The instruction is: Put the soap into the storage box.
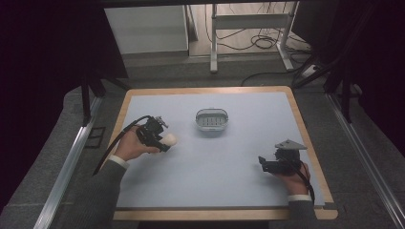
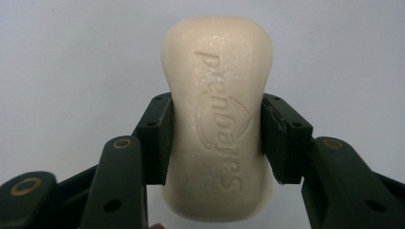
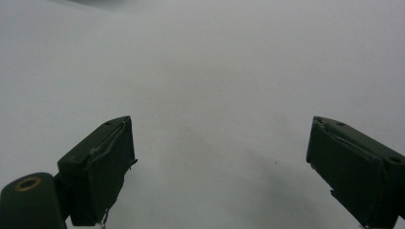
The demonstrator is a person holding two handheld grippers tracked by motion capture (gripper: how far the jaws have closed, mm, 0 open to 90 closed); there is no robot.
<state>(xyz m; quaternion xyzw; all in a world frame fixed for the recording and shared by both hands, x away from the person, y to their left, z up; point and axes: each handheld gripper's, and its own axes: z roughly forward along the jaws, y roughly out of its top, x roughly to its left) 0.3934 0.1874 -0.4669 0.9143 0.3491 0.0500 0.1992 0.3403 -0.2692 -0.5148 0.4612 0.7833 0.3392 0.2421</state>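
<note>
- Gripped across its waist, the soap bar [image 2: 217, 119] is sitting nearest the lens in the left gripper view, embossed lettering facing the camera and both black pads pressing on its narrow flanks.
- From the high view, the left gripper [image 1: 161, 140] is carrying that soap bar [image 1: 169, 140] above the blue mat [image 1: 215, 162], at about 9 o'clock from the mat's centre.
- At roughly 12 o'clock on the mat, the grey soap dish [image 1: 212, 119] is waiting, well apart from the bar, and looks the likely place for it.
- Down at 4 o'clock, the right gripper [image 1: 263, 163] is resting with its jaws spread wide and nothing between them; its own view [image 3: 219, 171] is looking onto bare mat.
- Judging by its look, the bar is stiff, fairly light and waxy-smooth, so it may be slipping if squeezed on its rounded ends.
- Holding at the pinched middle, as now, is giving the pads the flattest bite; harder pressure could be denting the surface.
</note>
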